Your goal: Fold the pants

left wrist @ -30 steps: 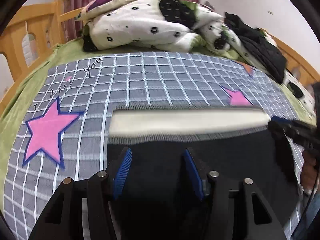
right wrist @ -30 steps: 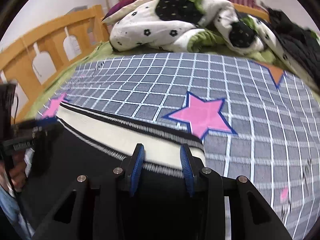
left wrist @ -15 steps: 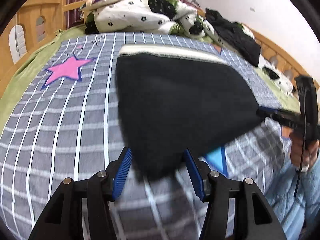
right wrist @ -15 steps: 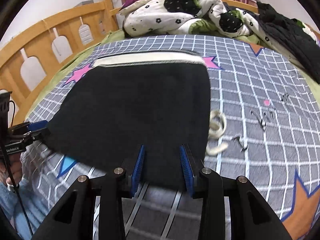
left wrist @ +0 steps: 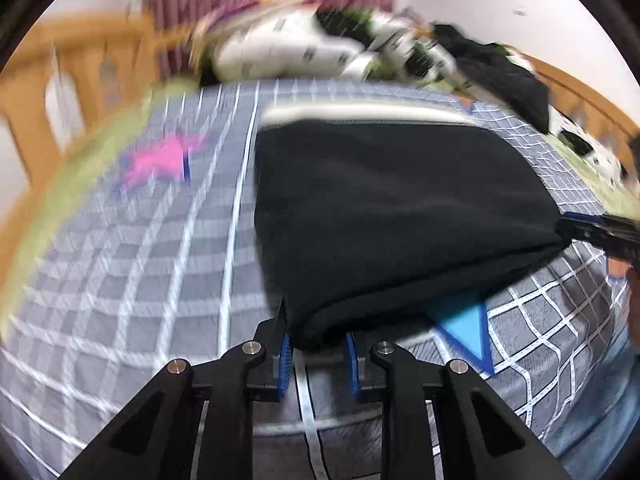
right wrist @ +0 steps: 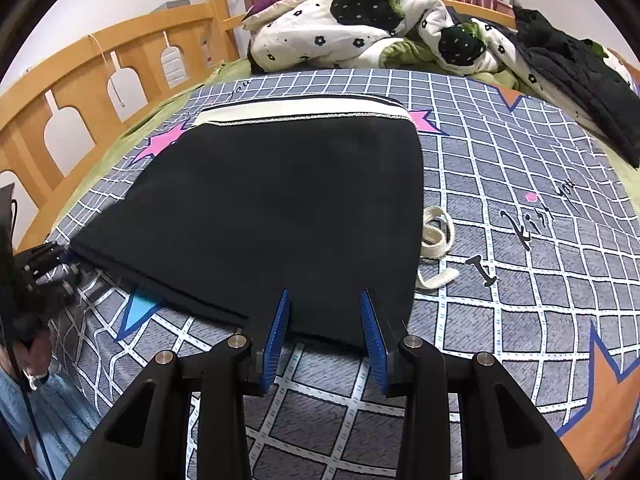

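Even, soft indoor light in both views, no glare, only faint shadow under the black pants [right wrist: 280, 208]. Left wrist view is motion-blurred: headboard [left wrist: 60, 80] and quilt [left wrist: 288, 52] far beyond the jaws smear, while the jaws stay sharp. Right wrist view is crisp throughout; both show fisheye bending and dark corner vignette, grid sheet [right wrist: 520, 240] lines curving outward.
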Action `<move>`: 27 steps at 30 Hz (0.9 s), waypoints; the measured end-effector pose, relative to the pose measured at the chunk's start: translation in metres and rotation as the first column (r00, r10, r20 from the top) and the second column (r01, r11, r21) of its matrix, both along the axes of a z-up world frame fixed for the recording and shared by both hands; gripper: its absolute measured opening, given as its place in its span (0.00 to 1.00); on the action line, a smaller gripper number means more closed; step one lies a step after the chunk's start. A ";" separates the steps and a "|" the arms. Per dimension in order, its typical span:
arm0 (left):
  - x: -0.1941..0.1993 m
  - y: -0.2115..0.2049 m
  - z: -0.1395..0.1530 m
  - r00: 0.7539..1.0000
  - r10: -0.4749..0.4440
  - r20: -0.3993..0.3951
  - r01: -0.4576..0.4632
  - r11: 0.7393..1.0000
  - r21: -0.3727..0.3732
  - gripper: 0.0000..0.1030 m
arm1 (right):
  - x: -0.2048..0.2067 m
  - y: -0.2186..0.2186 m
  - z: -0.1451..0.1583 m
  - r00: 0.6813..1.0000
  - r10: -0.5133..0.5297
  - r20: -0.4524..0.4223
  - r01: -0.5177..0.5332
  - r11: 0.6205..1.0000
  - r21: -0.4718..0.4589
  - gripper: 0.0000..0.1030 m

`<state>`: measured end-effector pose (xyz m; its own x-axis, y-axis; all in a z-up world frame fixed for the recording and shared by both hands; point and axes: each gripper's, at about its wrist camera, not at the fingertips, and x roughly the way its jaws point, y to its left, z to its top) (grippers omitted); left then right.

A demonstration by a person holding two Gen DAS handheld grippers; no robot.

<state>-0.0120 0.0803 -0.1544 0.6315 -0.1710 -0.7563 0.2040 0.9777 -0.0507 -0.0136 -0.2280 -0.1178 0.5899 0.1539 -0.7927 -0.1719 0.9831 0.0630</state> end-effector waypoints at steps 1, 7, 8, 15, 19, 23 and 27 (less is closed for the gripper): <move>-0.001 0.001 -0.006 1.000 0.008 -0.005 -0.008 1.000 0.006 0.20 | -0.001 -0.001 0.000 1.000 -0.003 0.004 0.003 1.000 -0.003 0.36; -0.012 0.013 -0.011 0.999 0.037 -0.021 -0.038 0.997 -0.072 0.19 | 0.001 0.004 -0.010 1.000 -0.009 0.009 0.009 0.999 -0.040 0.39; -0.013 0.014 -0.012 0.999 0.041 -0.023 -0.043 0.995 -0.085 0.19 | 0.000 0.005 -0.010 1.000 -0.007 0.022 0.008 0.999 -0.040 0.42; -0.015 0.016 -0.016 0.996 0.084 -0.036 -0.088 0.986 -0.141 0.21 | 0.000 0.014 -0.012 0.998 -0.005 0.060 0.010 0.995 -0.098 0.44; -0.015 0.019 -0.018 0.995 0.086 -0.040 -0.091 0.982 -0.166 0.21 | 0.005 0.011 -0.014 0.998 -0.041 0.045 0.043 0.998 -0.051 0.46; -0.016 0.025 -0.016 0.993 0.042 -0.106 -0.065 0.974 -0.218 0.21 | 0.015 0.006 -0.021 0.998 -0.047 -0.041 0.047 0.999 -0.001 0.50; -0.031 0.042 -0.001 0.988 0.048 -0.146 -0.085 0.961 -0.264 0.16 | 0.017 0.004 -0.018 0.995 -0.034 -0.091 0.035 0.999 0.006 0.50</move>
